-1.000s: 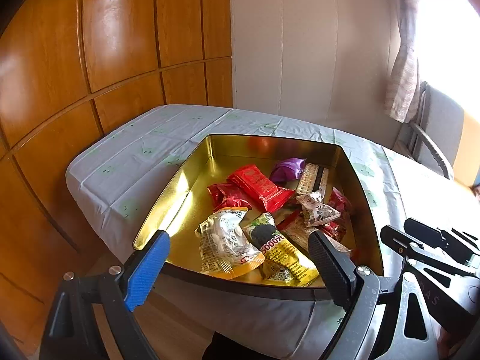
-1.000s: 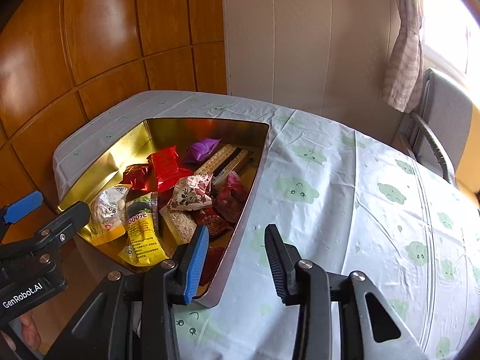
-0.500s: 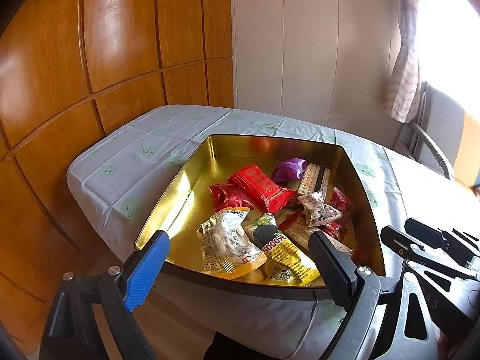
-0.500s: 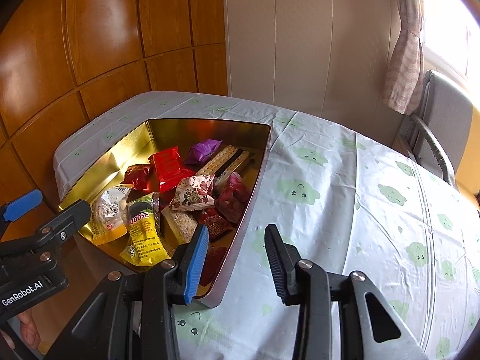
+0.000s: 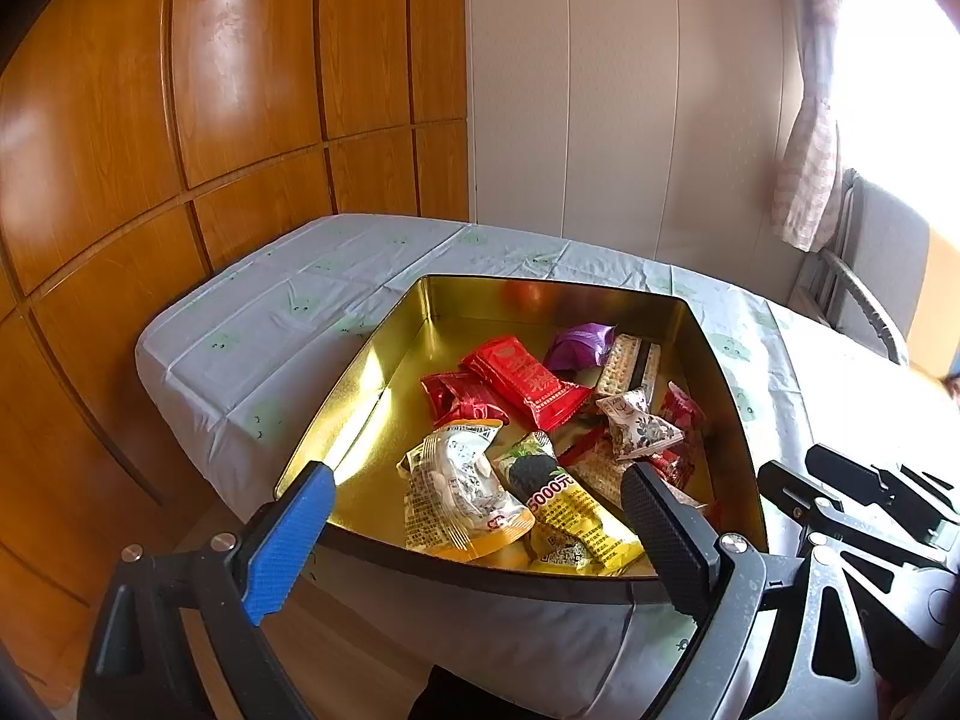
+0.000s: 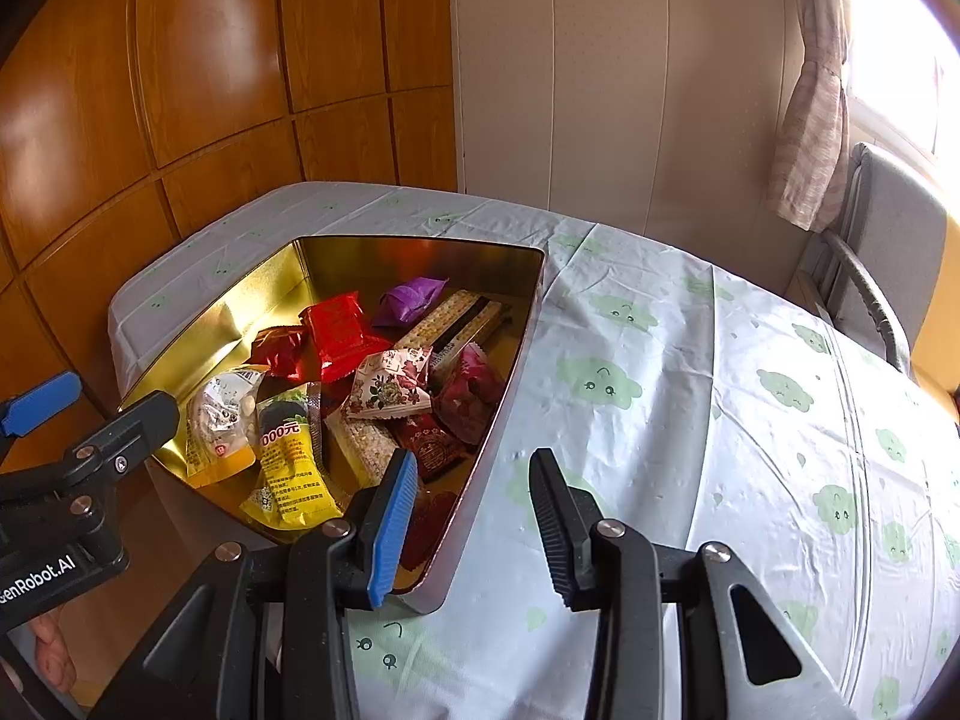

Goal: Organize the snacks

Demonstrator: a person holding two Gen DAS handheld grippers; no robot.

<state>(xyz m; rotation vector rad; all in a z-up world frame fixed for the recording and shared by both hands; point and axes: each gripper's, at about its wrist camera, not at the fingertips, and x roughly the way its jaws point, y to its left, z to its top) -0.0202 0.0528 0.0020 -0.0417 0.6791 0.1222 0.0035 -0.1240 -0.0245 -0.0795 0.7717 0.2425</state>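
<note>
A gold tin tray (image 5: 384, 384) (image 6: 282, 276) sits at the near left corner of the table and holds several snack packets: a red packet (image 5: 525, 381) (image 6: 339, 327), a purple one (image 5: 579, 345) (image 6: 411, 300), a yellow one (image 5: 570, 519) (image 6: 288, 468), a clear-and-orange bag (image 5: 462, 495) (image 6: 219, 420), a floral packet (image 5: 639, 429) (image 6: 390, 384) and cracker bars (image 5: 630, 357) (image 6: 456, 315). My left gripper (image 5: 474, 513) is open and empty at the tray's near rim. My right gripper (image 6: 471, 492) is open and empty over the tray's right wall.
The table wears a white cloth with green cloud prints (image 6: 720, 396). Wooden wall panels (image 5: 180, 120) stand to the left. A grey chair (image 6: 882, 252) and a curtain (image 6: 810, 120) are at the far right by a bright window.
Both views have shifted very slightly; the grippers and the snacks hold the same places.
</note>
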